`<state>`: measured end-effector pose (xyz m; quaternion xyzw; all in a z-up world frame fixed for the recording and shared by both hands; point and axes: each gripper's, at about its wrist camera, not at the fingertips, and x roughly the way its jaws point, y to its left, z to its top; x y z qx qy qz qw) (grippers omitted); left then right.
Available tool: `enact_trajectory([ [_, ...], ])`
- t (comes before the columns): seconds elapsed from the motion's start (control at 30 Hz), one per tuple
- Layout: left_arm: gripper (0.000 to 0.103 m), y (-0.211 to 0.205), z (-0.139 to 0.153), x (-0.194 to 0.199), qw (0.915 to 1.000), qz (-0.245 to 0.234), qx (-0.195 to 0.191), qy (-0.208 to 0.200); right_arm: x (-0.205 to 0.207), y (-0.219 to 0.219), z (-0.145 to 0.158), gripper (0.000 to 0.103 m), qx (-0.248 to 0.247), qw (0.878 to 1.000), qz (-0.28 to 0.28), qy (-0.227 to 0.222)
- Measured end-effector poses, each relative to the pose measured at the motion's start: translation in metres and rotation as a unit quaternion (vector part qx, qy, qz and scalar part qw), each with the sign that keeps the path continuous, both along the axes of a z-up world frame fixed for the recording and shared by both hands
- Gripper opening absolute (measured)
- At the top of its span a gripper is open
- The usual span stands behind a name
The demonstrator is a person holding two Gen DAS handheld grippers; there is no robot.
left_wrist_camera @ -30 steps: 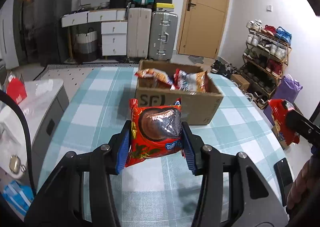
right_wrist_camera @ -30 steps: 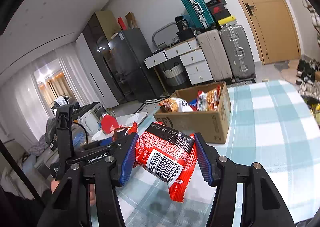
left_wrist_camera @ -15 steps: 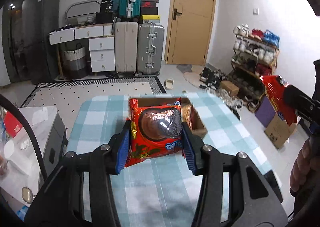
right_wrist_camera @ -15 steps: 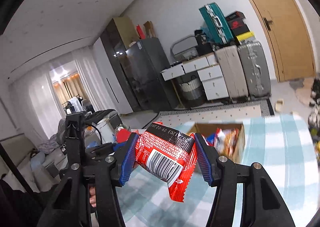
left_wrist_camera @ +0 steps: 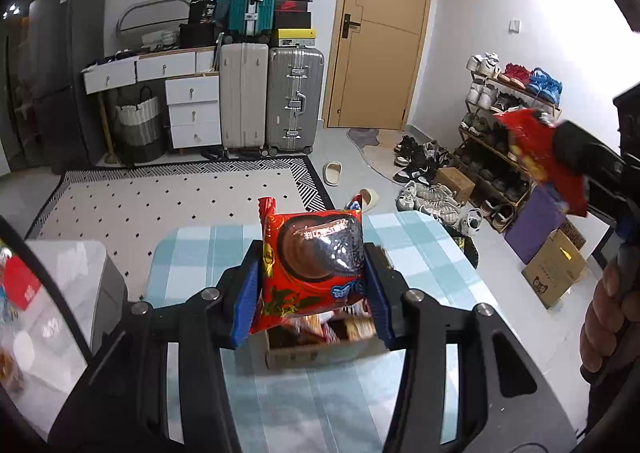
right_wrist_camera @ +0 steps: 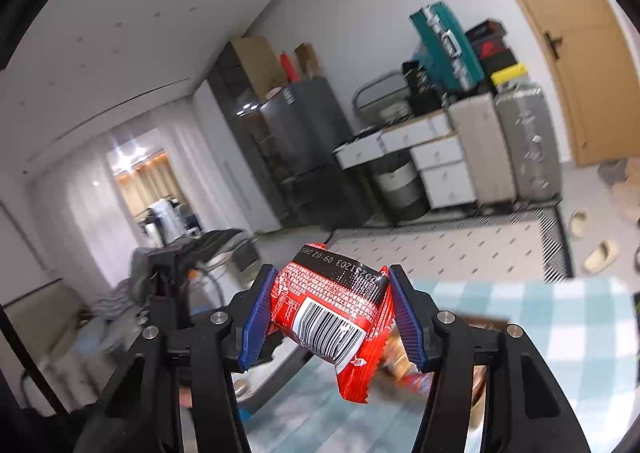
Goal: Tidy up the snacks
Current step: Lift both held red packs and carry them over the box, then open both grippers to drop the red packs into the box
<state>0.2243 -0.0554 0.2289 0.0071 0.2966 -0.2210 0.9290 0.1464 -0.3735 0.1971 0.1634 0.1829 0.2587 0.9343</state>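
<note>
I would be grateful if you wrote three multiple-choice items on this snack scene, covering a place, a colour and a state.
1. Where is the cardboard box?
A. on the checked tablecloth
B. on the shoe rack
C. on the rug

2. What colour are the gripper pads?
A. yellow
B. blue
C. white

3. What is the state of the right gripper?
A. open and empty
B. shut on a cup
C. shut on a red snack packet

Answers: 1 A, the box sits on the tablecloth below the left gripper. 2 B, the pads beside the packet are blue. 3 C, both pads press the barcoded red snack packet.
</note>
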Motion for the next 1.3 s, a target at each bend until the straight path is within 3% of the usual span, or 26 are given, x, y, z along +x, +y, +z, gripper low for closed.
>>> enact_trajectory([
  [0.2,0.044,-0.028,-0.016,0.062,0.9991,-0.029,-0.013,0.026,0.052,-0.004,-0.008,0.057,-0.036,0.998,-0.046,0.033],
  [0.37,0.044,-0.050,-0.061,0.102,0.9966,-0.030,0.013,0.076,0.099,-0.004,-0.048,0.057,-0.068,0.992,-0.070,0.079],
  [0.47,0.044,-0.054,-0.084,0.117,0.9936,-0.039,0.006,0.106,0.119,-0.002,-0.075,0.057,-0.093,0.988,-0.075,0.100],
  [0.8,0.045,-0.085,-0.146,0.129,0.9885,-0.065,0.076,0.113,0.162,0.000,-0.154,0.057,-0.116,0.977,-0.061,0.167],
  [1.0,0.045,-0.091,-0.177,0.136,0.9823,-0.083,0.106,0.130,0.178,-0.004,-0.180,0.057,-0.128,0.973,-0.061,0.184],
  [1.3,0.045,-0.095,-0.187,0.134,0.9782,-0.102,0.111,0.142,0.182,0.000,-0.195,0.057,-0.132,0.972,-0.046,0.189],
])
